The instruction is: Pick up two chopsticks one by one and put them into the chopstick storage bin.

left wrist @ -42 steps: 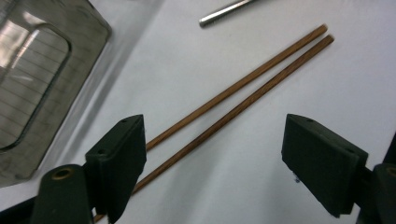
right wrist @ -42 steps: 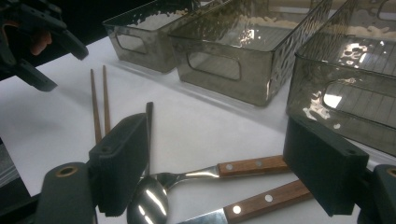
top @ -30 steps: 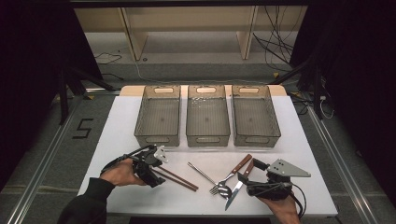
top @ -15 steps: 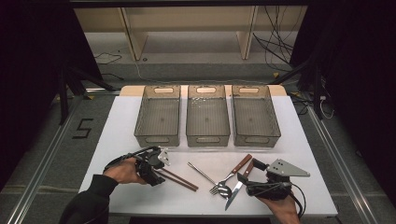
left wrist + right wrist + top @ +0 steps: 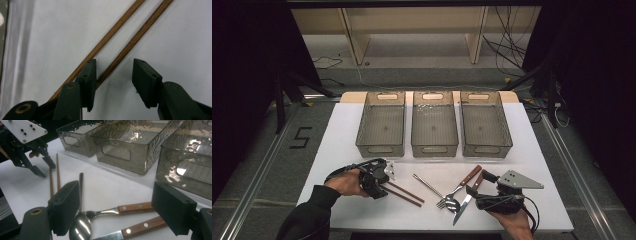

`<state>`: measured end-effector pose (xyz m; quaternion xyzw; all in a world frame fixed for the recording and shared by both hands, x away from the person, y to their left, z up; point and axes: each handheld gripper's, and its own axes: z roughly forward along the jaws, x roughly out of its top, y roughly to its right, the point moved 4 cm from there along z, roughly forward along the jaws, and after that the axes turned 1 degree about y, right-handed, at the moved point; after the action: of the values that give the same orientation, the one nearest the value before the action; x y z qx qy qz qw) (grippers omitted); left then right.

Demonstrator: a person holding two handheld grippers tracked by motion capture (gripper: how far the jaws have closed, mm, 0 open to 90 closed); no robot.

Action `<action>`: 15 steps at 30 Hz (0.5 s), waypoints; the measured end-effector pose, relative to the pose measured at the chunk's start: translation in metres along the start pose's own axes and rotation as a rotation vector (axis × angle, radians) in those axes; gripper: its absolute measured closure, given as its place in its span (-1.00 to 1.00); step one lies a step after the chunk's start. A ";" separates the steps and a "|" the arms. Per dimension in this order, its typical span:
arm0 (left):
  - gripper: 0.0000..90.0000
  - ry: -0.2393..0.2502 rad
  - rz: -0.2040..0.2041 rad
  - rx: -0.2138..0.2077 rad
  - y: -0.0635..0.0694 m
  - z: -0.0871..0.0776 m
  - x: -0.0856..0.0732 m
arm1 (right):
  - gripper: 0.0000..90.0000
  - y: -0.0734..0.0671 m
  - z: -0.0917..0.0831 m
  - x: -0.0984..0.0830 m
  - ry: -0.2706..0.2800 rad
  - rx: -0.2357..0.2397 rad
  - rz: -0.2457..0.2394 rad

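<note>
High view: left gripper (image 5: 388, 184) is down over two chopsticks (image 5: 404, 192) on the white table (image 5: 342, 135), and only one may come up.

Left gripper view: its jaws have just been closing, half-open, with one chopstick (image 5: 132, 41) between the pads and the other chopstick (image 5: 110, 32) outside the left pad; I'd guess that one gets pushed away. Right gripper view: right gripper (image 5: 120, 210) stands wide open, holding nothing, over a spoon (image 5: 80, 226), fork (image 5: 120, 209) and knife (image 5: 135, 230); three empty bins (image 5: 130, 142) wait behind.
</note>
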<state>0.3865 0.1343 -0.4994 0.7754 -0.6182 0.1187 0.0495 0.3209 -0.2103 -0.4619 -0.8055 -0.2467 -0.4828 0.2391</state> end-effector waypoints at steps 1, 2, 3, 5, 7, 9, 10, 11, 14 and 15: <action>0.21 -0.011 0.004 -0.003 0.001 0.000 0.000 | -0.48 0.000 0.000 0.000 -0.002 -0.002 0.003; 0.24 -0.017 0.007 -0.004 0.002 0.000 0.000 | -0.48 0.000 0.000 0.000 -0.003 -0.002 0.003; 0.28 -0.030 0.015 -0.004 0.002 -0.001 -0.001 | -0.47 0.000 0.001 0.000 -0.004 -0.001 0.004; 0.39 -0.042 0.018 -0.009 0.003 -0.001 -0.001 | -0.48 0.000 0.001 0.000 -0.006 0.001 0.004; 0.43 -0.059 0.027 -0.012 0.004 -0.001 0.000 | -0.47 0.000 0.001 -0.001 -0.007 0.001 0.001; 0.49 -0.078 0.048 -0.015 0.006 -0.001 0.001 | -0.47 0.000 0.001 -0.001 -0.010 0.001 0.001; 0.51 -0.082 0.051 -0.016 0.006 -0.001 0.002 | -0.47 0.000 0.001 -0.001 -0.011 0.001 0.001; 0.54 -0.083 0.054 -0.017 0.007 0.000 0.003 | -0.47 0.000 0.001 -0.001 -0.014 0.001 0.003; 0.63 -0.101 0.082 -0.012 0.010 0.000 0.004 | -0.47 0.000 0.002 -0.001 -0.020 -0.001 0.005; 0.64 -0.103 0.091 -0.013 0.011 0.000 0.005 | -0.47 0.000 0.002 -0.001 -0.021 -0.001 0.005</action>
<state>0.3770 0.1272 -0.4988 0.7514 -0.6551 0.0770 0.0173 0.3217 -0.2099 -0.4639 -0.8114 -0.2466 -0.4739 0.2373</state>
